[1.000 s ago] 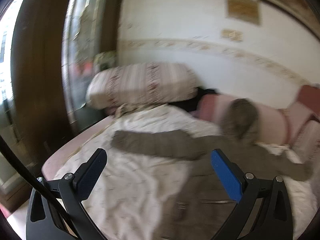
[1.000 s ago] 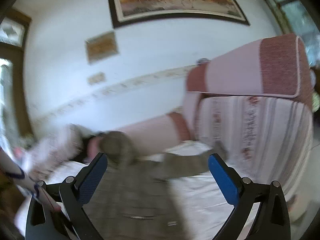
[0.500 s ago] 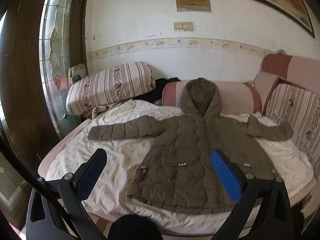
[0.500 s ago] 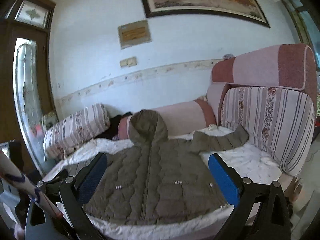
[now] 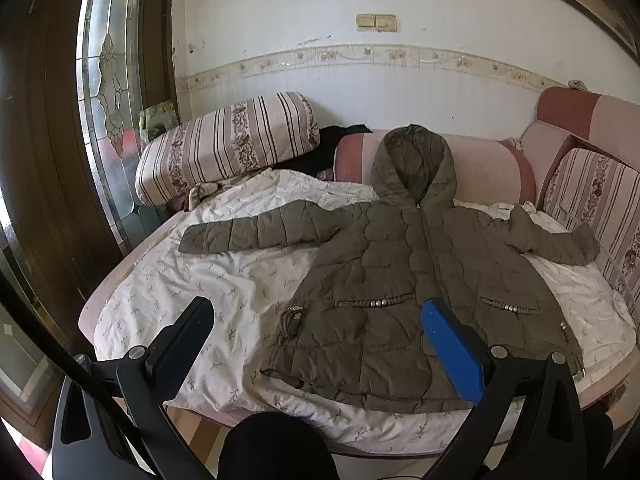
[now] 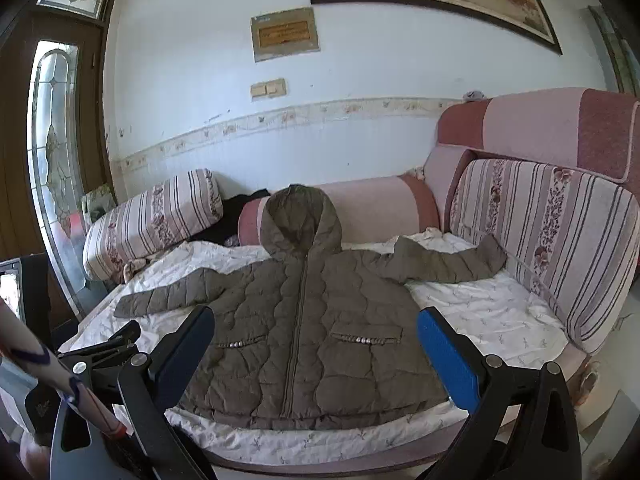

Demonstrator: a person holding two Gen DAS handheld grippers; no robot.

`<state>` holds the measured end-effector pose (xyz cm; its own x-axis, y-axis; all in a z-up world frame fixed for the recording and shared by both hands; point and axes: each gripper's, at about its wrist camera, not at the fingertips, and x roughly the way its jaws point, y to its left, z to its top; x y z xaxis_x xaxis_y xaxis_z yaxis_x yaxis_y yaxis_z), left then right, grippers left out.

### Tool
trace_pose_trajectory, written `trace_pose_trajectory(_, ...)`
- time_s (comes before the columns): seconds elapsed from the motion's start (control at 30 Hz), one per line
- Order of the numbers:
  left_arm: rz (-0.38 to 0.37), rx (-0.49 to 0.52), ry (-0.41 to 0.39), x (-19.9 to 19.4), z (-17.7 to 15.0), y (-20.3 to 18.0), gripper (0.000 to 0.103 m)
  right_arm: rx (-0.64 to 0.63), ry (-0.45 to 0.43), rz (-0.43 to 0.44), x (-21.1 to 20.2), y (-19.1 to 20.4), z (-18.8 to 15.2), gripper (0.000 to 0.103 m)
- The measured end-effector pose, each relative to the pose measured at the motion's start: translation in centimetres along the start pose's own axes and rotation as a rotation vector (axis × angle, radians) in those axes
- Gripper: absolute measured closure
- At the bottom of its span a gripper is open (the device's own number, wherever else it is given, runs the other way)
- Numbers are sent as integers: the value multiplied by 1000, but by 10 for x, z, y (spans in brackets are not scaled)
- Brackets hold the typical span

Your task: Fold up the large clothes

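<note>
An olive-green quilted hooded coat (image 5: 404,280) lies front-up and zipped on a white leaf-print sheet (image 5: 224,292) covering a pink sofa bed (image 6: 472,432), both sleeves spread wide, hood resting against a pink bolster cushion (image 5: 488,168). The left gripper (image 5: 318,340) and right gripper (image 6: 316,340) hang in front of the bed's near edge, fingers spread wide and holding nothing, clear of the coat. A striped floral pillow (image 5: 228,148) sits at the far left, a striped backrest cushion (image 6: 548,248) on the right
</note>
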<state>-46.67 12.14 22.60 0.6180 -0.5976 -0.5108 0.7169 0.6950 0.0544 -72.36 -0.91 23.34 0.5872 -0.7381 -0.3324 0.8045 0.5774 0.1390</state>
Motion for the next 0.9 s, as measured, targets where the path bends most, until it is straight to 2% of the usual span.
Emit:
trace_pose_trajectory(0.4,-10,-11,59,18,-3,2,0,-22,67,-9,24,6,-10,0)
trace_pose_trajectory(0.9,-7,-7,77,26,-6,-1,0,-34,85,-1,33,6,-19,0)
